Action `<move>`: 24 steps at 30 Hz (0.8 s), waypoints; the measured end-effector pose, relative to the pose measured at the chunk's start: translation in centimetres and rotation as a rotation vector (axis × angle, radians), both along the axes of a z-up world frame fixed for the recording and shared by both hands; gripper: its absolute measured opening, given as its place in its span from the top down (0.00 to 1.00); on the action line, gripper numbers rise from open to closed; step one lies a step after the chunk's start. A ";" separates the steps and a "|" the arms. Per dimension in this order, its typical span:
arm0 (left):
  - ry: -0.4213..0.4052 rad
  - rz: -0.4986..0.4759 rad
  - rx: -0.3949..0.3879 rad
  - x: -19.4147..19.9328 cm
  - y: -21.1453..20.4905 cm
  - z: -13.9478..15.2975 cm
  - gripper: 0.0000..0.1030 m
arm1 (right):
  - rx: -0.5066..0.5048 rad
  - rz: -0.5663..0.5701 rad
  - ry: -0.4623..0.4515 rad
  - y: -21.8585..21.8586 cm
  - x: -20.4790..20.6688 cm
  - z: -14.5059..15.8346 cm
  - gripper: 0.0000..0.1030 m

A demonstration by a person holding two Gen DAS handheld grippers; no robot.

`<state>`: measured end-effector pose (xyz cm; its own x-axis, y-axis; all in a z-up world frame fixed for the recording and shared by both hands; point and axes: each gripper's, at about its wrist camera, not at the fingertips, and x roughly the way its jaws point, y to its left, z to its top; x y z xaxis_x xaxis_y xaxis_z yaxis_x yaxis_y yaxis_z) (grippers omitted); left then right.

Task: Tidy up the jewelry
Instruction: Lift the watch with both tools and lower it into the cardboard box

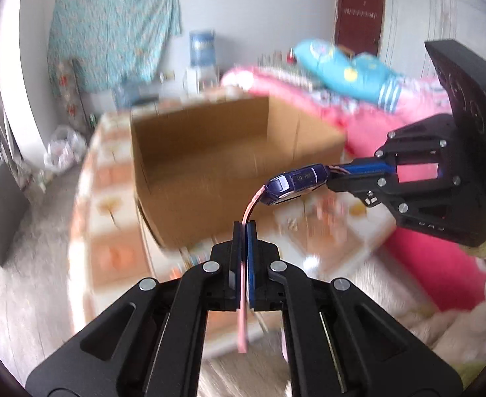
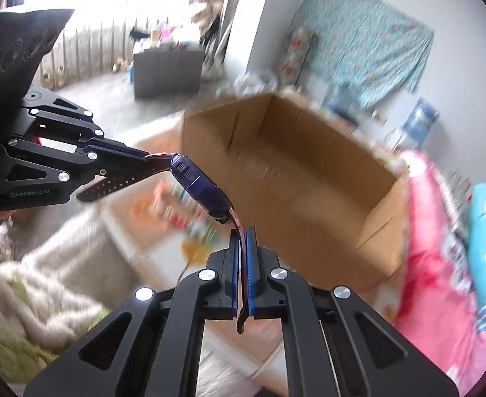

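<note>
In the left wrist view, the left gripper (image 1: pixel 244 228) is seen at lower centre with its jaws pressed together on the pink strap (image 1: pixel 250 208) of a watch (image 1: pixel 292 183). The strap runs down between the blue pads, and its loose end hangs below them. From the fingertips the strap curves up and to the right to the purple watch body, held in the air right of centre. The other strap is clamped in the closed jaws of the right gripper (image 1: pixel 330 177), which enters from the right edge.

In the right wrist view, the right gripper (image 2: pixel 243 231) is closed on one strap at lower centre, and the watch (image 2: pixel 200 183) stretches up and left to the left gripper (image 2: pixel 143 157), likewise closed on the far strap.

Behind the watch, an open cardboard box (image 1: pixel 210 152) is seen in mid-frame, standing on a patterned cloth (image 1: pixel 110 205). Pink bedding (image 1: pixel 375 122) with a blue pillow (image 1: pixel 345 69) lies in the upper right of the left wrist view.
</note>
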<state>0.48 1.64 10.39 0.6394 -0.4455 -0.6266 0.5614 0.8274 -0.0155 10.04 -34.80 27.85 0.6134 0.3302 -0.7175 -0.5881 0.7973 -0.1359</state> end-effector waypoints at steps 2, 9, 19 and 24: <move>-0.031 0.007 -0.001 2.4 -0.3 2.8 0.98 | 0.026 -0.001 -0.010 -0.4 2.9 1.7 0.96; 0.120 0.067 0.060 15.0 -2.9 4.7 0.98 | 0.131 -0.007 0.306 -1.6 17.6 -0.2 0.96; 0.518 0.092 0.324 28.3 -6.7 -6.3 0.98 | 0.039 -0.047 0.730 0.2 28.6 -10.8 0.96; 0.612 0.102 0.391 30.8 -7.2 -8.9 0.93 | -0.024 -0.081 0.776 0.6 31.0 -13.1 0.92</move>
<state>31.27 -5.61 1.52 0.1497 -0.0731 -0.9860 0.4670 0.8843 0.0053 41.01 -34.24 14.72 -0.0457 0.2845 -0.9576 -0.4625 0.8436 0.2727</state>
